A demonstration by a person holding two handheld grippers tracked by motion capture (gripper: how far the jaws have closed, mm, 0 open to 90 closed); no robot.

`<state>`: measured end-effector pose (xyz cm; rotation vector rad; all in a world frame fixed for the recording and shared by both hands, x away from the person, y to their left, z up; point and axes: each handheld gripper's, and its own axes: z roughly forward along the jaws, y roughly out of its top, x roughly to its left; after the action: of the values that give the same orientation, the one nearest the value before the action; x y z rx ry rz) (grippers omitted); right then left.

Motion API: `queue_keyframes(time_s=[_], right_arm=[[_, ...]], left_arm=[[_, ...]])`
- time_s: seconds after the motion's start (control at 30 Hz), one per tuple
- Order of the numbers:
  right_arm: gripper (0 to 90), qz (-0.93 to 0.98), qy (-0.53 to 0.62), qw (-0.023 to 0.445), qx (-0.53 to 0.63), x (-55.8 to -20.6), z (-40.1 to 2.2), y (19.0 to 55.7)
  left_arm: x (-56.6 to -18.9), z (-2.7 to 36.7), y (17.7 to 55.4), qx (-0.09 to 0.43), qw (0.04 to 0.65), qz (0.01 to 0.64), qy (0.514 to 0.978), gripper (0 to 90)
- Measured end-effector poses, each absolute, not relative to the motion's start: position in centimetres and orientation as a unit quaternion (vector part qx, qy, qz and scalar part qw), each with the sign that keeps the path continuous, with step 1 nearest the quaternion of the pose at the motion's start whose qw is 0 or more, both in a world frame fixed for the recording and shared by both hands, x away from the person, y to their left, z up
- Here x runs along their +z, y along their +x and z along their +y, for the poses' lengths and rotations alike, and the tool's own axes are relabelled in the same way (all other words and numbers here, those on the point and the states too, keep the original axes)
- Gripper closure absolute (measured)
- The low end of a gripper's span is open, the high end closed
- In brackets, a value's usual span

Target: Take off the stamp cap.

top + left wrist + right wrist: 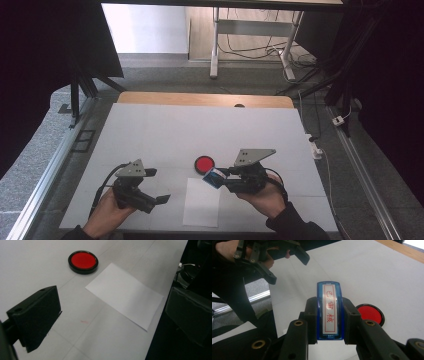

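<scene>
Between my right gripper's (329,322) jaws sits a blue rectangular stamp (329,312), clamped by its two long sides, its label of red characters facing the camera that rides on this gripper. In the high view I hold that stamp (213,177) just above the upper right corner of the white sheet of paper (201,205), with the red ink pad (204,163) lying open on the table (165,130) close beside it, just beyond the sheet. My left gripper (152,200) hangs over the table to the left of the sheet with its jaws spread wide and nothing between them; from its own view the paper (126,295) and the ink pad (83,261) lie ahead of it. I judge the step in hand to be getting the stamp onto the paper, probably by way of the pad. To do it well, I want the stamp's face level before it goes down, so that the whole print takes at once. I should press straight down and lift straight up, without sliding, or the characters may smear. My free gripper could pin the near left corner of the sheet, so that the paper does not rise with the stamp.
</scene>
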<state>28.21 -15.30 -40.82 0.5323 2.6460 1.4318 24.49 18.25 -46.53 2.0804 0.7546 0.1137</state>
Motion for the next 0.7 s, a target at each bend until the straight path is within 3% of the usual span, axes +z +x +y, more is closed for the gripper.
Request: queue_keyframes(time_s=[0.7], right_arm=[[70.7,0.872,0.142,0.03,0.467,-40.4,-15.0,28.1]], left_arm=[[-46.7,12.5,28.2,0.0,0.454,0.169,0.875,0.0]])
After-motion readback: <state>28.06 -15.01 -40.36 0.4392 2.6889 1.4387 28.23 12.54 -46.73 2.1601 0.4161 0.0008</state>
